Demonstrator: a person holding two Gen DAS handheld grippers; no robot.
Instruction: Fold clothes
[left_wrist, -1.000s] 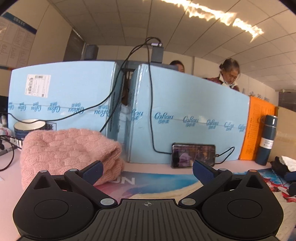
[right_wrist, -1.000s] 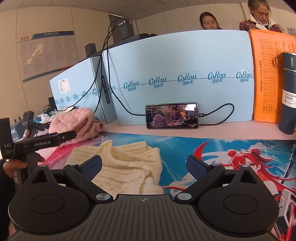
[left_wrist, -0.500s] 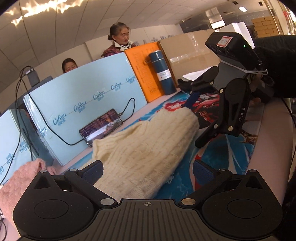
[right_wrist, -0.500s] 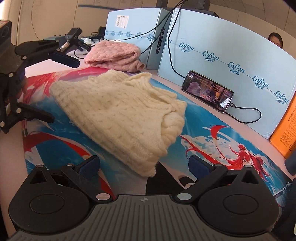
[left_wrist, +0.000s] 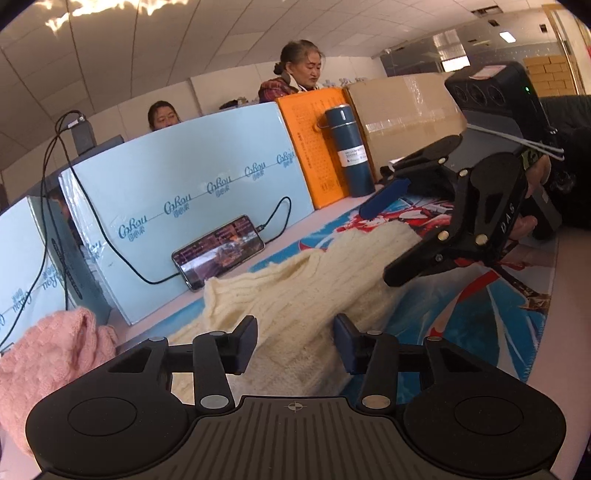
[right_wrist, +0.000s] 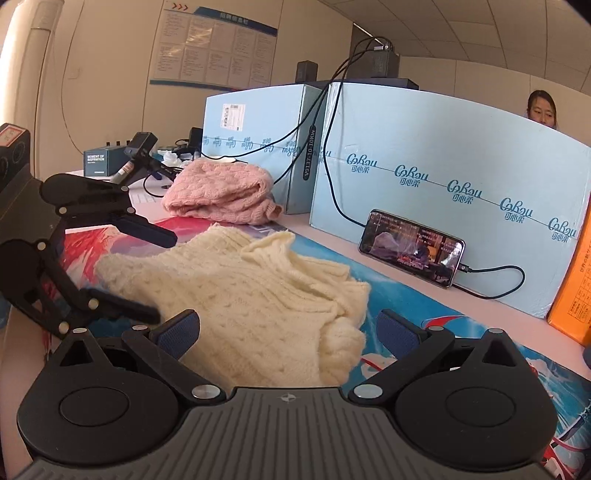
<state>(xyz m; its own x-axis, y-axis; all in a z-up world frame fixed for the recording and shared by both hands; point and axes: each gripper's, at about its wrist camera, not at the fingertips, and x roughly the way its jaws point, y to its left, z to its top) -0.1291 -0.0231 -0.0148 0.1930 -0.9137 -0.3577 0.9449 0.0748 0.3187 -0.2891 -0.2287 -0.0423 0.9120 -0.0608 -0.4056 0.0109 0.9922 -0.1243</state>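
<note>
A cream knitted sweater (left_wrist: 303, 295) lies bunched on the printed desk mat (left_wrist: 472, 321); it also shows in the right wrist view (right_wrist: 251, 302). My left gripper (left_wrist: 295, 345) is at the sweater's left end, half closed, with the knit between its pads; I cannot tell whether they pinch it. My right gripper (right_wrist: 288, 330) is open at the sweater's right end, its fingers to either side of the knit's edge. Each gripper shows in the other's view: the right one (left_wrist: 410, 236) and the left one (right_wrist: 147, 273).
A folded pink sweater (right_wrist: 221, 195) lies at the back left. Blue foam boards (right_wrist: 443, 158) wall the back, with a phone (right_wrist: 412, 247) leaning on them. An orange board (left_wrist: 314, 140) and a dark flask (left_wrist: 349, 151) stand at the back right.
Both grippers have come down and closed in on the cream sweater from opposite ends. The left gripper's fingers have narrowed from wide open to half closed.
</note>
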